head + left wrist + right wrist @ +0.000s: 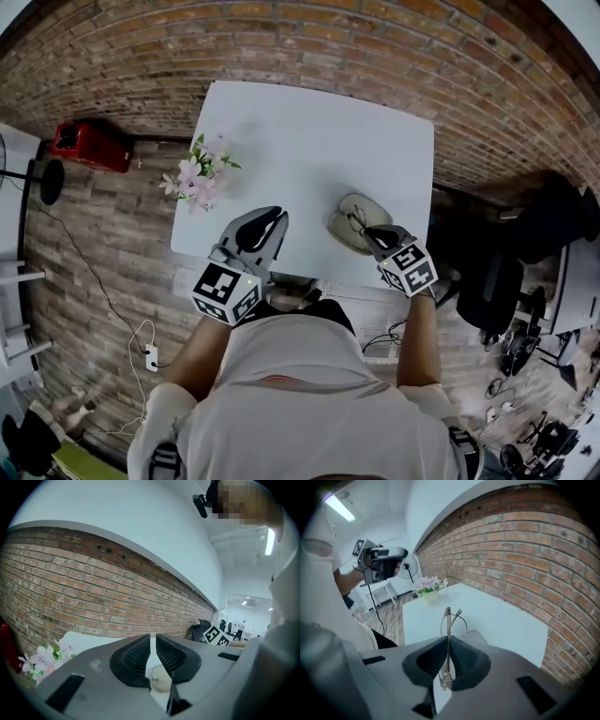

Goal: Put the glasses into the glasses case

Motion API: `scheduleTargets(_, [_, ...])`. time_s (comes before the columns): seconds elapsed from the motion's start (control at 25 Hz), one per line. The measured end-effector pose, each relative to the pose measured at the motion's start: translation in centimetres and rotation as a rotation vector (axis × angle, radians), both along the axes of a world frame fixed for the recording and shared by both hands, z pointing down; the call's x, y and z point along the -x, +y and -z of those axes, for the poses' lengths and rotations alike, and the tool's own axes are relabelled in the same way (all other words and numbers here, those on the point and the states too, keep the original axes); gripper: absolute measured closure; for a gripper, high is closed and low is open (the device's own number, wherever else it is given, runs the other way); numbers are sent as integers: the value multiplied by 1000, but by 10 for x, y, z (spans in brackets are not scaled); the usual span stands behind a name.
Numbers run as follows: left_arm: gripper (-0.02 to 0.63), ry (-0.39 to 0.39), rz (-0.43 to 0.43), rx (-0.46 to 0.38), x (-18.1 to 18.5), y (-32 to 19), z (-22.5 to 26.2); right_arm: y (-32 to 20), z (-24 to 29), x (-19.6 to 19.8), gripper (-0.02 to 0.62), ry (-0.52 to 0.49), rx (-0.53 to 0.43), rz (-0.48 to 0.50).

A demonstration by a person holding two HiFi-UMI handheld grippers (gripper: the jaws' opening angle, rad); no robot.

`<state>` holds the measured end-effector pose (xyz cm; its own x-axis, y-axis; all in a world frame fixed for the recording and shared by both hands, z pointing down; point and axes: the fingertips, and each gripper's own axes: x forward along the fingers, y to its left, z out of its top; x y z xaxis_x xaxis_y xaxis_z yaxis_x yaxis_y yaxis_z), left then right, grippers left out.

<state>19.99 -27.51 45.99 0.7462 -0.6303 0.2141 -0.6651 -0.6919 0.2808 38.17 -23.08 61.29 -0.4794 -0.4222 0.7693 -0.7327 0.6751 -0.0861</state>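
The beige glasses case point(345, 231) lies open near the white table's point(309, 131) front right edge. My right gripper point(368, 233) hangs just over it, pointing steeply down. It is shut on the thin-framed glasses point(448, 620), which stand edge-on between its pads and stick out past the tips. The case point(476, 636) shows just behind those jaws. My left gripper point(267, 221) hovers at the table's front edge, left of the case. Its jaws point(153, 641) stand almost together with nothing between them. A pale rounded shape point(160, 678), probably the case, shows below them.
A bunch of pink flowers point(199, 176) stands at the table's left edge. A brick wall point(93, 597) runs behind the table. A red box point(90, 145) sits on the floor at left, with cables point(141, 337) below it. Dark chairs point(534, 225) stand to the right.
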Motion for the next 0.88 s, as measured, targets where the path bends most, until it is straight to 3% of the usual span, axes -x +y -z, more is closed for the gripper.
scheduleTargets(0.16, [561, -3, 37, 4, 9, 3, 0, 2, -47, 3, 528, 101, 100, 87])
scheduleTargets(0.36, [561, -6, 75, 11, 21, 9, -3, 9, -87, 7, 528, 267, 125, 260])
scheduleTargets(0.56, [561, -5, 82, 8, 25, 12, -1, 9, -118, 2, 528, 326, 209, 282])
scheduleTargets(0.76, [561, 0, 73, 4, 23, 15, 1, 11, -118, 6, 526, 348, 184, 302])
scheduleTargets(0.8, [561, 1, 70, 3, 22, 16, 1, 12, -117, 6, 517, 352, 174, 304])
scheduleTargets(0.88, [561, 5, 64, 0, 21, 17, 2, 11, -109, 6, 432, 354, 142, 288])
